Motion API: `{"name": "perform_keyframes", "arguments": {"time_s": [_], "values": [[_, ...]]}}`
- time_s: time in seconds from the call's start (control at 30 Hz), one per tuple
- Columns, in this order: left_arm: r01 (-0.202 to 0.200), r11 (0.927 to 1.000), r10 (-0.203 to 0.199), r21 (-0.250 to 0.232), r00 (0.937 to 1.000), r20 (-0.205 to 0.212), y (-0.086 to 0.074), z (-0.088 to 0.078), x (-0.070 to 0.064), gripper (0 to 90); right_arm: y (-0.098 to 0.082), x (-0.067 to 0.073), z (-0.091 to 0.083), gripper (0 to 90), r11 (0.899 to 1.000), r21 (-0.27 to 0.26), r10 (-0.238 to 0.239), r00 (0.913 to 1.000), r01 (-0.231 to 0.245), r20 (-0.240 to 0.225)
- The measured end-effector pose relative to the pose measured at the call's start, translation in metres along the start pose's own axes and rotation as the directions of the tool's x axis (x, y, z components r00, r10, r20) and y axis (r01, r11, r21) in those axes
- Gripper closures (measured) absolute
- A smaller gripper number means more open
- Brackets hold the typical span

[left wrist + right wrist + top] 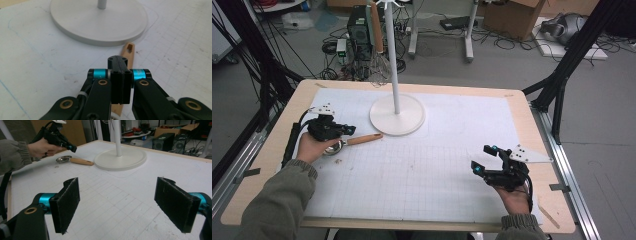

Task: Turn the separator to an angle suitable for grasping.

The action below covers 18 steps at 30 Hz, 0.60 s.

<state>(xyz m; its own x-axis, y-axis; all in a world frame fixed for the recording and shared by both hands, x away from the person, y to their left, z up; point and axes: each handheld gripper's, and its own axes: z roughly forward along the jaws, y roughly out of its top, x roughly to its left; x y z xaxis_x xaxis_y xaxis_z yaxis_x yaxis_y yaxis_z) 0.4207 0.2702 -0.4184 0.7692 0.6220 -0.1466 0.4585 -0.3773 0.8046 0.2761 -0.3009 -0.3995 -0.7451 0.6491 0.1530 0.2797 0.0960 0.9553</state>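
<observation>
A spoon (pixel 362 140) with a wooden handle and a metal bowl lies flat on the white grid mat, just left of the white stand's round base (pixel 397 120). My left gripper (pixel 351 130) is shut, jaws pressed together with nothing between them. It hovers over the spoon near the bowel end, and the handle (pixel 128 51) runs out from under the jaws toward the base (pixel 100 22). From the right gripper view the left gripper (pixel 71 147) sits just above the spoon (pixel 80 161). My right gripper (pixel 482 157) rests at the near right, open and holding nothing (pixel 120 200).
A whisk (pixel 379 67) with a wooden handle hangs from the stand's top behind the pole. The grid mat (pixel 422 175) covers most of the wooden table (pixel 532 130). Cables, a computer case and boxes lie on the floor beyond the far edge.
</observation>
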Motion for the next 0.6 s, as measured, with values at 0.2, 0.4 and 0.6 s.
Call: {"name": "perform_keyframes", "arguments": {"time_s": [0.2, 0.4, 0.6], "values": [[0.001, 0.9992, 0.0, 0.041, 0.9999, -0.014, -0.002, 0.006, 0.001, 89.6, 0.0, 0.0, -0.001, 19.3, 1.0, -0.003, -0.003, 1.0, 0.003, 0.001], [0.008, 0.9977, -0.007, 0.068, 0.9999, -0.016, -0.005, 0.011, 0.003, 89.7, 0.0, 0.001, -0.001, 19.4, 1.0, -0.002, -0.002, 1.0, 0.002, -0.005], [0.022, 0.9966, -0.021, 0.079, 0.9998, -0.006, -0.008, 0.014, 0.006, 89.6, 0.0, 0.0, 0.0, 19.4, 1.0, -0.003, -0.006, 1.0, 0.006, -0.007]]}}
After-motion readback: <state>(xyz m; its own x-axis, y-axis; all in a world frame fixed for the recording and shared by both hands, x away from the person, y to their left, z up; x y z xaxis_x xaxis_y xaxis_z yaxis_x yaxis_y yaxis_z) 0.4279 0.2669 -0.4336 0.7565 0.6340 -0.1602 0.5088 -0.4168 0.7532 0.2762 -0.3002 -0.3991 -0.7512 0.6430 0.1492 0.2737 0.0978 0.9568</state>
